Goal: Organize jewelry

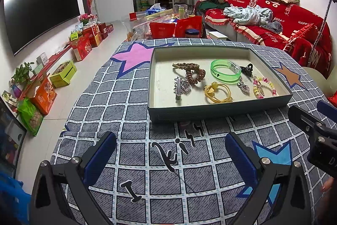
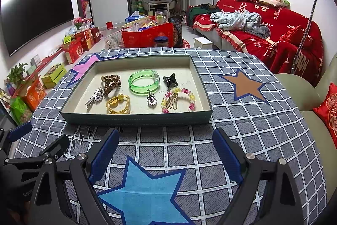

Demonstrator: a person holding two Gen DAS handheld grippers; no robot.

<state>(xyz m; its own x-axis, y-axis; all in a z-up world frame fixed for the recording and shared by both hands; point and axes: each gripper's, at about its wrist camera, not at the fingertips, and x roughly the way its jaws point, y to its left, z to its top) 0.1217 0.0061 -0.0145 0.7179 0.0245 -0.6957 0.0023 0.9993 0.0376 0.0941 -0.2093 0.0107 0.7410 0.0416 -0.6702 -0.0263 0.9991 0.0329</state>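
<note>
A shallow grey-green tray (image 1: 219,112) (image 2: 134,118) sits on the table and holds several pieces of jewelry: a green bangle (image 1: 225,74) (image 2: 143,82), a yellow hair tie (image 1: 218,93) (image 2: 118,105), a brown coil tie (image 1: 194,75) (image 2: 111,82), a silver clip (image 1: 179,88) (image 2: 94,96), a black claw clip (image 1: 246,69) (image 2: 170,79), a heart pendant (image 1: 243,86) (image 2: 151,99) and a pastel bead bracelet (image 1: 264,86) (image 2: 179,99). My left gripper (image 1: 170,158) is open and empty in front of the tray. My right gripper (image 2: 166,155) is open and empty, also in front of the tray.
The table wears a grey checked cloth (image 1: 126,98) (image 2: 242,130) with coloured stars. A red-covered sofa (image 1: 284,22) (image 2: 273,31) stands to the right, a cluttered glass table (image 1: 160,22) behind, boxes (image 1: 84,43) along the left wall under a TV (image 1: 38,10).
</note>
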